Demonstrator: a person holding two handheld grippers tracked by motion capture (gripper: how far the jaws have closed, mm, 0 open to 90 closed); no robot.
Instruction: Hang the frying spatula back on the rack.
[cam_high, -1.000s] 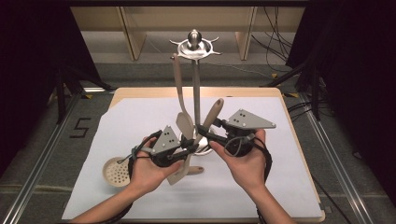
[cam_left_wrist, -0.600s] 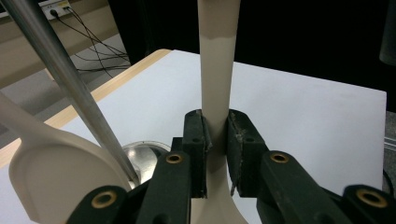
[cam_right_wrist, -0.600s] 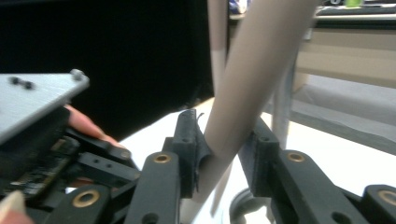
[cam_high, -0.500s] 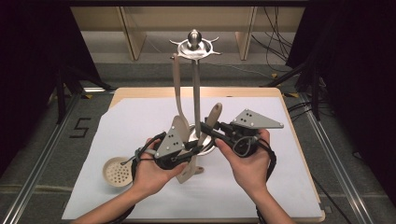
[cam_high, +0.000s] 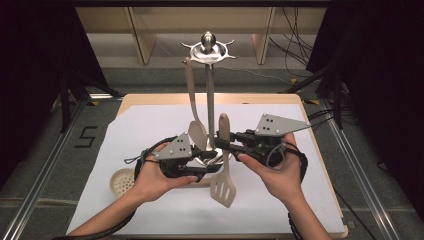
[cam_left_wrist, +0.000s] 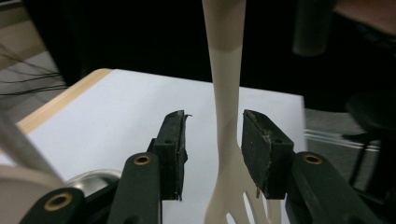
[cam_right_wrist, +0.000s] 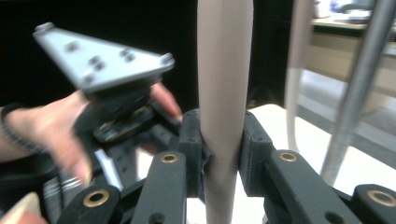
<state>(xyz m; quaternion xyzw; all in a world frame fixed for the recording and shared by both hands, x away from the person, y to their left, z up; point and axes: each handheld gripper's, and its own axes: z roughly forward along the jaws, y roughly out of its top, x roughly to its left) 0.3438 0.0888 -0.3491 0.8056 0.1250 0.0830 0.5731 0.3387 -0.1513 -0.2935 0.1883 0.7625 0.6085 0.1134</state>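
high view: handover of the beige plastic slotted spatula (cam_high: 223, 175) in mid-air, just in front of the steel utensil stand (cam_high: 209, 55)
right gripper (cam_high: 223, 145): jaws have just been closing, now clamped on the spatula handle; pads pinch it from both sides in the right gripper view (cam_right_wrist: 224, 135)
left gripper (cam_high: 212, 167): jaws have just been opening; spatula neck stands between the pads with gaps either side (cam_left_wrist: 227, 126)
change: 1 s ago the left held it, the right stood wide
meaning: spatula now hangs from the right alone, blade down over the white sheet (cam_high: 150, 125)
next: likely lift to a stand hook

slotted spatula (cam_high: 223, 186) seemingly in right gripper (cam_high: 221, 144)
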